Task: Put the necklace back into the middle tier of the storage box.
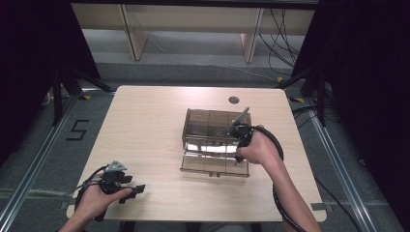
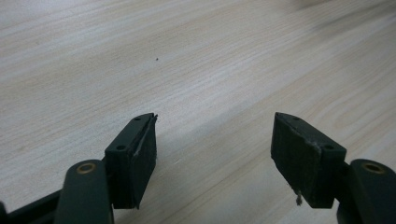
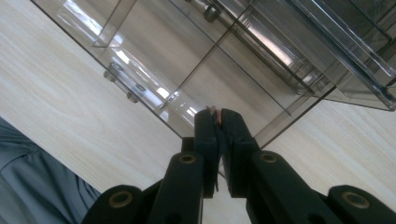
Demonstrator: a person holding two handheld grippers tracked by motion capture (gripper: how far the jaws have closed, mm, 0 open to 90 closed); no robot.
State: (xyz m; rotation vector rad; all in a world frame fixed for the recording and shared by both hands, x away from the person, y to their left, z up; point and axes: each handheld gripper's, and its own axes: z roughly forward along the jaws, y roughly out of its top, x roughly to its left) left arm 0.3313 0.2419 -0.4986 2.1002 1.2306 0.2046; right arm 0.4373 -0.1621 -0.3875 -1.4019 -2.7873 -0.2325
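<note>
A smoky clear plastic drawer box (image 1: 212, 123) stands right of the table's middle. Its lower drawer (image 1: 212, 164) is pulled out toward the person. My right gripper (image 1: 238, 155) hangs over the drawer's right end, held in a hand (image 1: 258, 150). In the right gripper view its jaws are pressed together, and my right gripper (image 3: 219, 114) points into the divided drawer (image 3: 154, 51), apparently empty. A tiny brownish fleck sits at the tips; I cannot tell what it is. My left gripper (image 1: 139, 189) lies low at the table's near left corner. My left gripper (image 2: 215, 140) is open over bare wood (image 2: 140, 46).
The light wooden table (image 1: 145, 125) has a round cable hole (image 1: 234, 100) at the back. Black cables trail from both grippers. Dark curtains flank the table, and wooden furniture legs (image 1: 133, 34) stand on the floor behind it.
</note>
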